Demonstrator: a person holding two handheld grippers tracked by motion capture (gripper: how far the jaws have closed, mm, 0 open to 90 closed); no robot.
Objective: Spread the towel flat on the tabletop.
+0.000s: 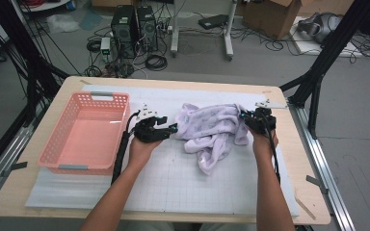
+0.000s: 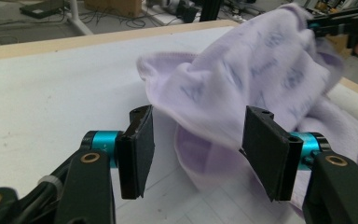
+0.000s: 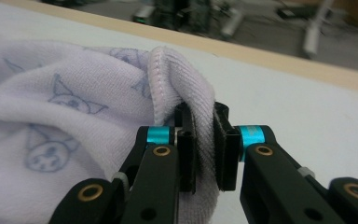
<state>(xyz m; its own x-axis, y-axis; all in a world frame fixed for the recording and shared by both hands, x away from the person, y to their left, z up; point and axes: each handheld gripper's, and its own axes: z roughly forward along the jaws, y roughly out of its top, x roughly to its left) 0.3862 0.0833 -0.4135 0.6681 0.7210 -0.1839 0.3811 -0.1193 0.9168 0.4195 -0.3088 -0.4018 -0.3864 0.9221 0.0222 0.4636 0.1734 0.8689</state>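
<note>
A lilac towel (image 1: 211, 129) with a small cartoon print lies crumpled on the white mat, right of the middle. My right gripper (image 1: 248, 119) is at the towel's right edge, and in the right gripper view its pads (image 3: 204, 151) are shut on a fold of the towel's hem (image 3: 177, 70). My left gripper (image 1: 173, 128) is at the towel's left edge. In the left gripper view its jaws stand apart, with the towel (image 2: 242, 79) just beyond and partly between the pads (image 2: 137, 149), which do not press on it.
A pink plastic basket (image 1: 87, 130) stands with nothing in it on the left of the table. The white mat (image 1: 173, 178) covers most of the wooden table. Computers, cables and boxes sit on the floor behind the far edge.
</note>
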